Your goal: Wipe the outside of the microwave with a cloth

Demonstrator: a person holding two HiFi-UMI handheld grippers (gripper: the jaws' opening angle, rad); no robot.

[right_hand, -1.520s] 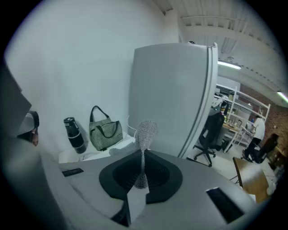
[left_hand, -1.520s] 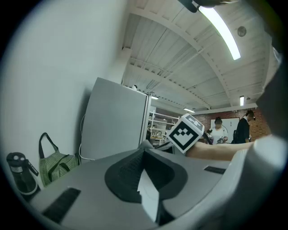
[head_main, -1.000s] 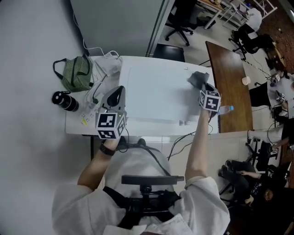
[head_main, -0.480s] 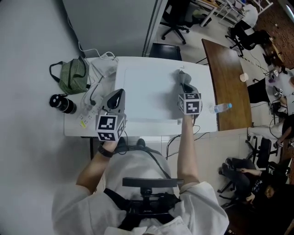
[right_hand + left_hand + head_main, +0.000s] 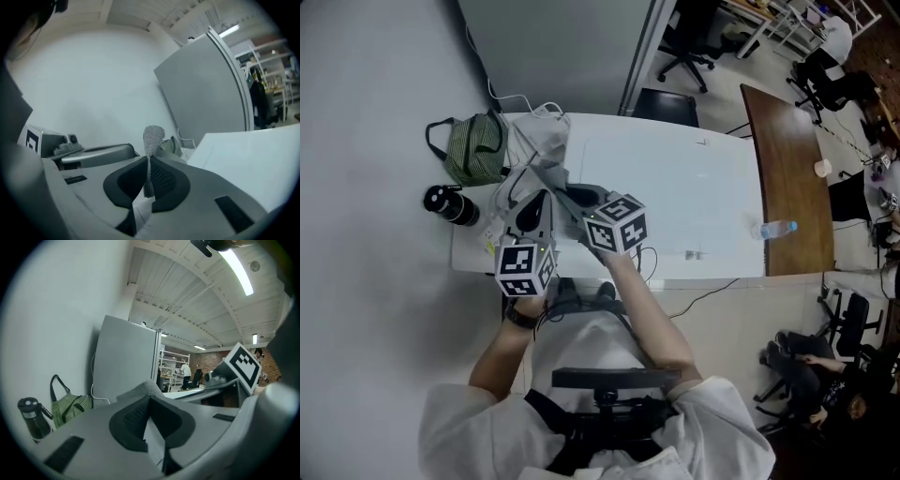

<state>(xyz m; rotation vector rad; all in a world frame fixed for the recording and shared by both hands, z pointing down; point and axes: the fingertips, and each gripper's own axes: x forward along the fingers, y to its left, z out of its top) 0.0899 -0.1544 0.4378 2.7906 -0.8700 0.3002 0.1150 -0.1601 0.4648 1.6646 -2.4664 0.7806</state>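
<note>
Right gripper [image 5: 148, 165] clamped on cloth [image 5: 153, 135], thin pinch, at microwave [image 5: 694, 187] left edge. Left gripper [image 5: 150, 401] closed, empty, just beside. Risk: cloth snags there, pulls free.

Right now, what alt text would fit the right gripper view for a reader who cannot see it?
The right gripper has its jaws shut on a strip of grey knitted cloth, which stands up from between them. At the picture's right lies the flat top of the white microwave; the left gripper shows at its left, before a pale wall.
</note>
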